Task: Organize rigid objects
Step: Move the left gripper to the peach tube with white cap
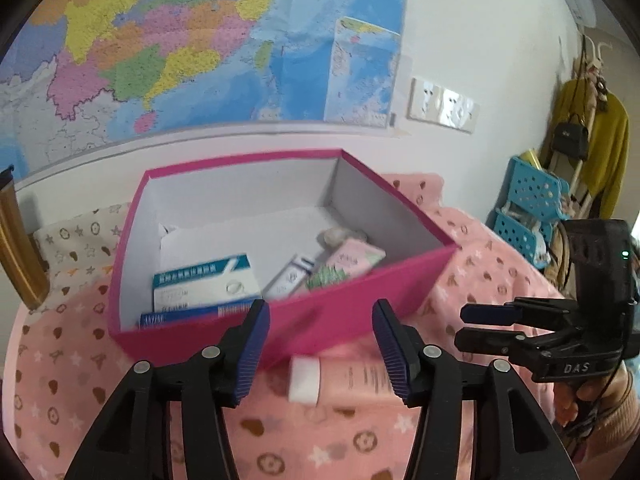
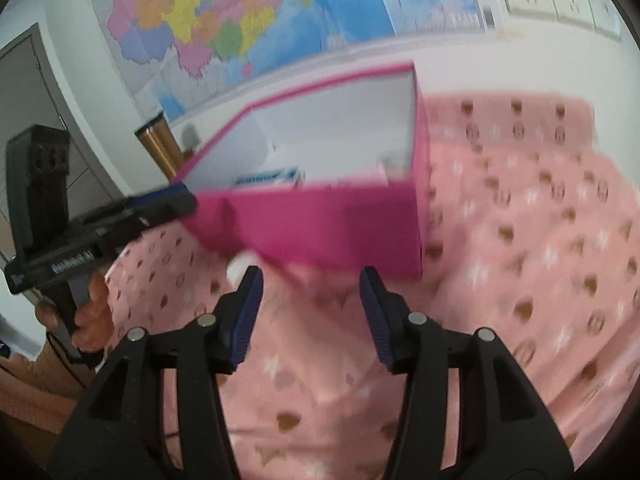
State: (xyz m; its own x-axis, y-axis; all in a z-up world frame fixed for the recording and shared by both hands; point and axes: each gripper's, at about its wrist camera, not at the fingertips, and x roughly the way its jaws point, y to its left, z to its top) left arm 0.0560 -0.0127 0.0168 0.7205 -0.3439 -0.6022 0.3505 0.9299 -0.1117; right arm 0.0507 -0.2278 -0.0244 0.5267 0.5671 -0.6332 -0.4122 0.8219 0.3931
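The left gripper (image 1: 320, 344) has its jaws parted about halfway with nothing between the pads; it hangs just in front of the near wall of the pink box (image 1: 344, 316). A pink tube with a white cap (image 1: 344, 380) lies on the pink blanket (image 1: 280, 440) against that wall, just beyond the fingertips. The right gripper (image 2: 311, 312) is likewise half open and empty, near the box's front wall. Inside the box lie a blue-and-white carton (image 1: 204, 284), a small white box (image 1: 290, 276) and a pink packet (image 1: 352, 258).
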